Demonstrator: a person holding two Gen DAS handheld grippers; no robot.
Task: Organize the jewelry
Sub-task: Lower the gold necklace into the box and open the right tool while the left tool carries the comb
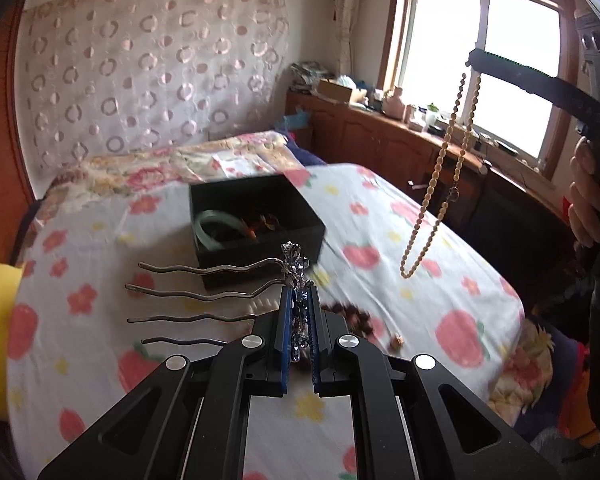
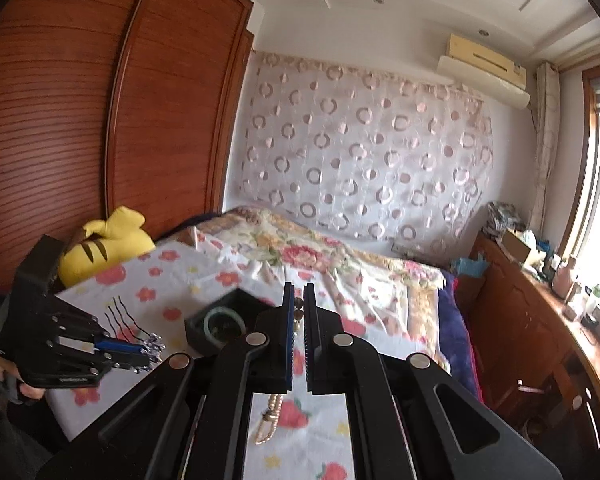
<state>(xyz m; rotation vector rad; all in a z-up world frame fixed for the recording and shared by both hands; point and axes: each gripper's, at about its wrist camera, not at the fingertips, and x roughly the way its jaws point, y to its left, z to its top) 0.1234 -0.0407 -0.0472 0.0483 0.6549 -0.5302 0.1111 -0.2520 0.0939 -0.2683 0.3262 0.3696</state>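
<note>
My left gripper (image 1: 299,292) is shut on the jewelled head of a silver hair comb (image 1: 204,292), whose wavy prongs point left, just in front of the black jewelry box (image 1: 256,220). The box sits on the bed and holds a pale green bangle (image 1: 210,228) and other pieces. My right gripper (image 2: 299,304) is shut on a cream bead necklace (image 1: 440,184), which hangs in a long loop above the bed, right of the box. The necklace also shows under the jaws in the right wrist view (image 2: 270,420). The left gripper with the comb shows there too (image 2: 140,350).
A dark bead bracelet (image 1: 356,316) and a small bead (image 1: 397,341) lie on the strawberry-print sheet (image 1: 420,280). A yellow plush toy (image 2: 104,240) lies at the bed's left edge. A wooden cabinet (image 1: 380,136) with clutter runs under the window on the right. A wardrobe (image 2: 80,120) stands left.
</note>
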